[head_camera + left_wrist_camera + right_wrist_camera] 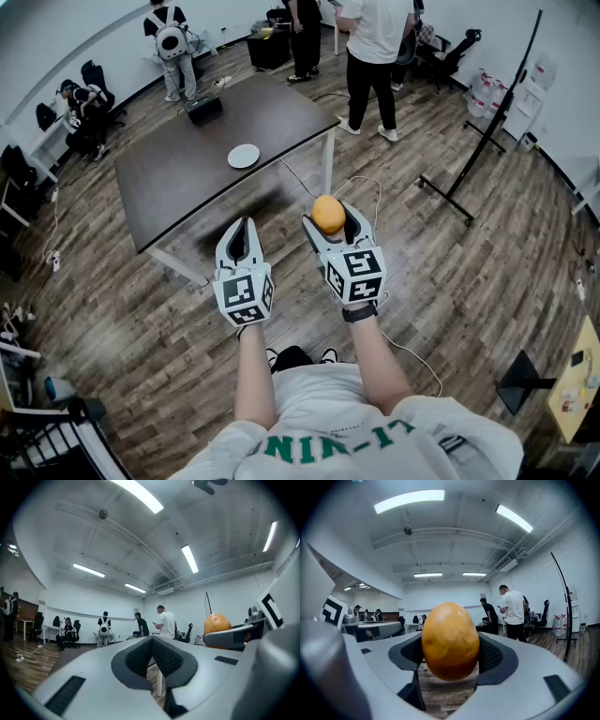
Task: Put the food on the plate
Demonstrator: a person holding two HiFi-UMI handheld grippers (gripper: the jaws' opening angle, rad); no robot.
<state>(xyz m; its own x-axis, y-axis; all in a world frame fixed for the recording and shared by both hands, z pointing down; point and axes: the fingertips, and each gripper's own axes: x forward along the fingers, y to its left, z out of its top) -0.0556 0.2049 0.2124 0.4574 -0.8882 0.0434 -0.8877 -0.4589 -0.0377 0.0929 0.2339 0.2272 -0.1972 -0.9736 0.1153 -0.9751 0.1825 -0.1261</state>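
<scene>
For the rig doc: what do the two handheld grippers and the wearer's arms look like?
Left gripper and right gripper: light grey, wedge-shaped jaw shells with dark, textured pads. Each carries a white cube printed with black square markers. A black band sits on the right wrist. The person wears a white short-sleeved T-shirt with green lettering.
</scene>
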